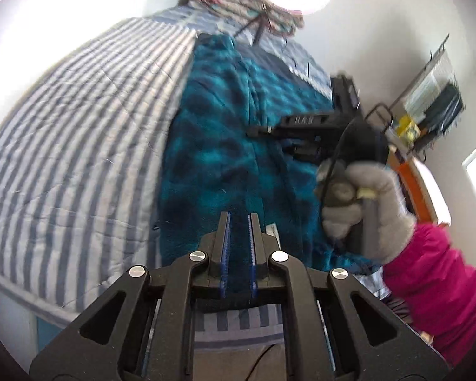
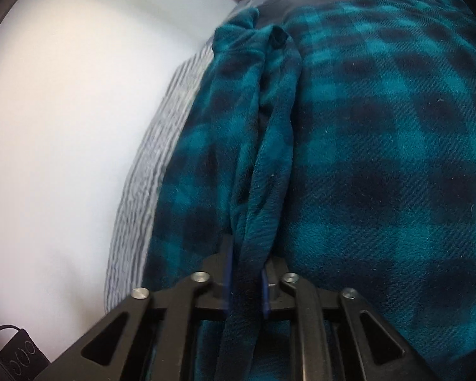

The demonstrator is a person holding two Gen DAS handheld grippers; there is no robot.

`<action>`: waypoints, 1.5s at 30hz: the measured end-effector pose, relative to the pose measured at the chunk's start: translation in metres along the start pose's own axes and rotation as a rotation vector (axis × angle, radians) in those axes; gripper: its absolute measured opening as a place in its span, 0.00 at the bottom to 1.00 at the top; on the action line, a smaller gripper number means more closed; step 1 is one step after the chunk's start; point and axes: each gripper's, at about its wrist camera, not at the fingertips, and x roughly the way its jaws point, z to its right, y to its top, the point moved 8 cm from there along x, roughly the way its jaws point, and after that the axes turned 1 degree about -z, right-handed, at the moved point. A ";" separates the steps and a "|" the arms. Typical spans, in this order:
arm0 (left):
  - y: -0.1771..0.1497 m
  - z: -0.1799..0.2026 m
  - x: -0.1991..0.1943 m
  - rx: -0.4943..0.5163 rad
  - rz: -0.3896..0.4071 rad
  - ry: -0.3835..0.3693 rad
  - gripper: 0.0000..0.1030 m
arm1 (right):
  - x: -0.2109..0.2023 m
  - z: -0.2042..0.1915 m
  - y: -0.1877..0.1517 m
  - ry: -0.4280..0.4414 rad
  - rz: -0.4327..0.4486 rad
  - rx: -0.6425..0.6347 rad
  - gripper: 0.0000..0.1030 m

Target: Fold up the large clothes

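Lying lengthwise on the striped bed (image 1: 79,133), a teal plaid fleece (image 1: 225,146) looks soft, thick, limp. Right gripper (image 2: 246,273) pinches its ridge; left gripper (image 1: 239,238) sits nearly closed over its near edge.

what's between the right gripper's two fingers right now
A bunched fold of the teal plaid fleece garment runs up between the right gripper's blue pads, seen in the right wrist view.
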 end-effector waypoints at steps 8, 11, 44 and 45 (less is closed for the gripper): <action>-0.022 -0.001 0.031 -0.014 -0.095 -0.018 0.07 | -0.044 -0.007 0.058 -0.081 0.111 -0.161 0.48; -0.021 0.004 0.034 0.018 -0.087 -0.009 0.07 | -0.043 0.000 0.111 -0.090 0.180 -0.151 0.63; -0.014 0.007 0.038 0.058 -0.054 0.000 0.07 | 0.091 -0.067 0.179 -0.246 0.077 -0.497 0.26; -0.016 0.005 0.040 0.056 -0.069 -0.001 0.07 | 0.100 -0.062 0.176 -0.262 0.058 -0.488 0.25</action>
